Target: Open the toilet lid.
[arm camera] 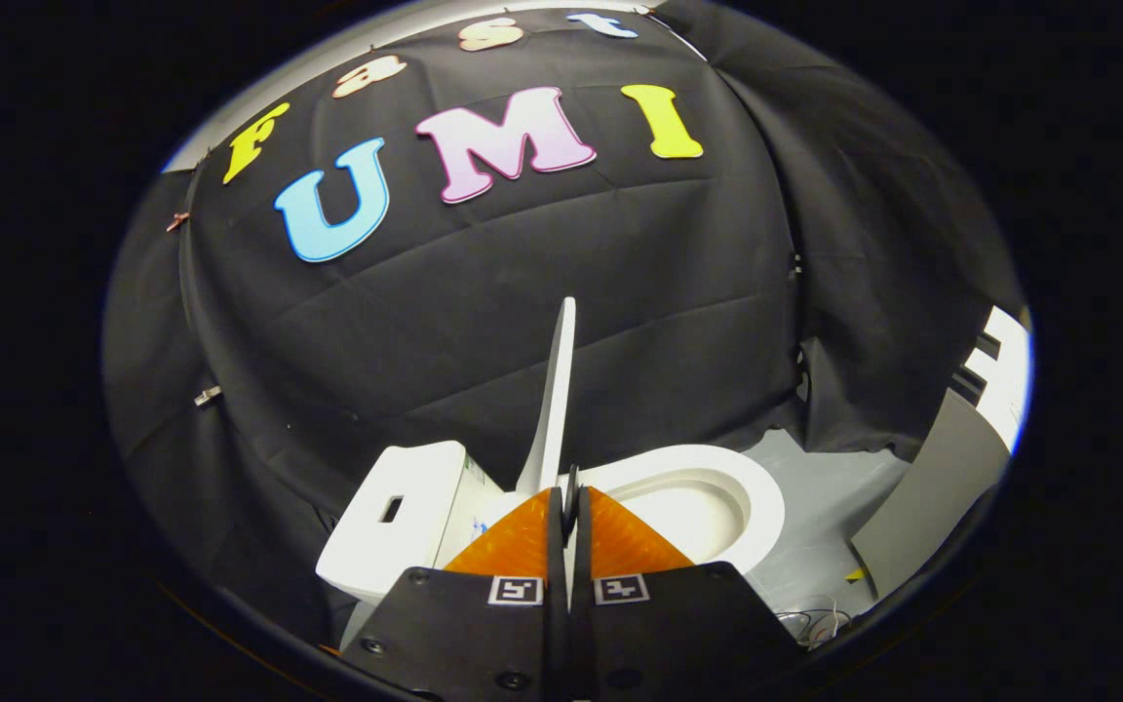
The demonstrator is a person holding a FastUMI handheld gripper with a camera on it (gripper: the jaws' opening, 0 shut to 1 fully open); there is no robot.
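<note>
The white toilet stands just ahead of my fingers, its tank (396,526) to the left and its oval seat (761,507) with the open bowl to the right. The lid (554,390) stands upright, seen edge-on as a thin white blade rising from the hinge area straight beyond my fingertips. My gripper (571,492) is low over the toilet at the foot of the lid, its fingers (522,546) drawn together with only a hairline slit between them. Nothing shows between them, and the lid's lower end sits slightly left of the tips.
Black cloth walls close in behind and to both sides of the toilet. A grey floor (820,478) lies to the right, with a grey panel (922,497) leaning there and thin cables (815,619) on the floor near the bowl.
</note>
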